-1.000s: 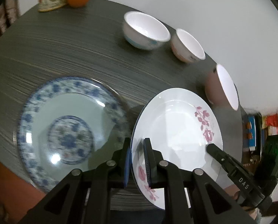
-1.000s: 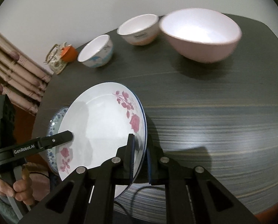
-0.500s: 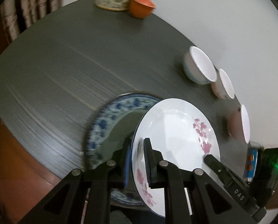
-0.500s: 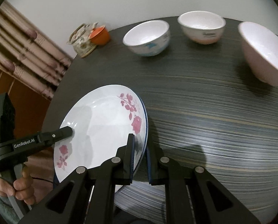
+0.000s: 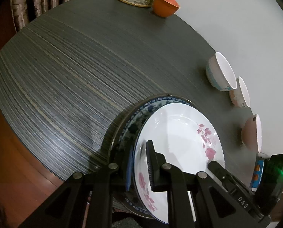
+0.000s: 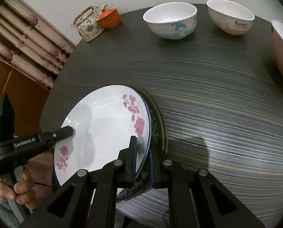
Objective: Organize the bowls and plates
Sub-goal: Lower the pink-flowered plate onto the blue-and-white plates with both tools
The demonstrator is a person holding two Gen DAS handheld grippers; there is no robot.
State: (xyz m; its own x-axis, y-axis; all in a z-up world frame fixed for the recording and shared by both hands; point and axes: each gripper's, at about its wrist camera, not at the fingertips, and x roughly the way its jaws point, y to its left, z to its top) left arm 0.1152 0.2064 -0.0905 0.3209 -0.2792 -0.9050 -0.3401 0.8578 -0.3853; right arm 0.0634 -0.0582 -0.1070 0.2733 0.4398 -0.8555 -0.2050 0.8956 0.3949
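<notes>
Right wrist: right gripper (image 6: 142,156) clamps the rose plate (image 6: 103,133) rim; left gripper (image 5: 139,168) pinches its opposite edge, blue plate (image 5: 139,112) just beneath

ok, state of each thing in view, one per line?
rose plate: held over blue plate, rim clamped by both tongs
blue plate: on table, under rose plate
left tongs: shut on rose plate
right tongs: shut on rose plate
three bowls: upright, empty, unstacked
</notes>
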